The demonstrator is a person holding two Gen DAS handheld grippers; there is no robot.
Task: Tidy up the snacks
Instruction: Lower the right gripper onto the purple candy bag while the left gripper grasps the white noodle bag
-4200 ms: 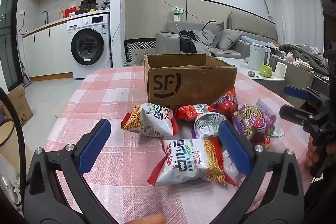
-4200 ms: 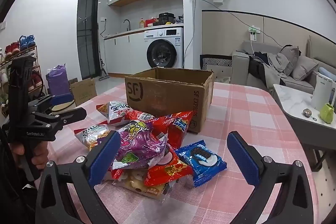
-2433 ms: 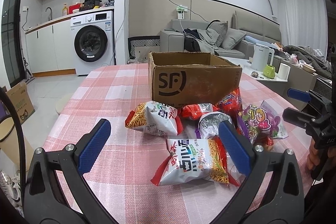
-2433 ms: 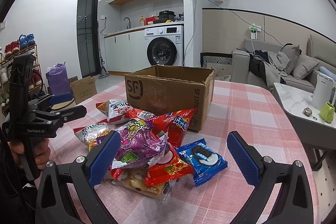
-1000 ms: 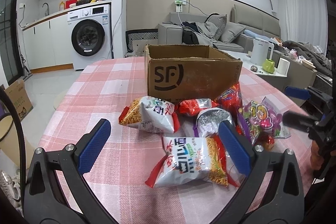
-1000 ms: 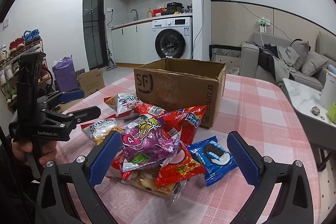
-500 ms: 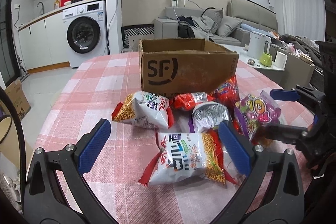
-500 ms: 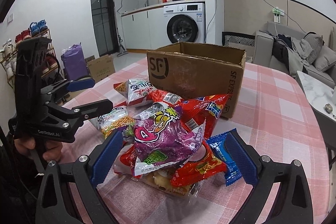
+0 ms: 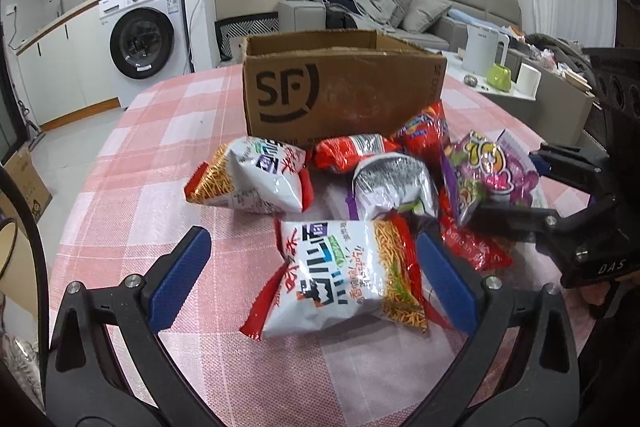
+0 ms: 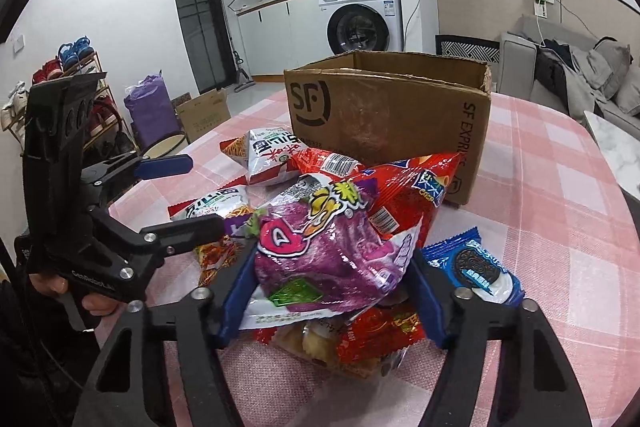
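Jaws of the right gripper (image 10: 328, 291), wide a second ago, are now closing on the puffy purple foil snack bag (image 10: 328, 251) atop the pile, its blue pads against both flanks, so the first pick looks under way; the open brown cardboard box (image 10: 388, 115) just behind the heap, mid-table on the pink checked tablecloth (image 10: 560, 187), is the likely destination. Compared with a second ago, this gripper sits lower and closer, angled down over the snacks. The left gripper (image 9: 308, 267) has its fingers spread wide around the white-and-orange noodle-snack packet (image 9: 340, 267) near the table's near edge, not pressing it, also tilted downward.
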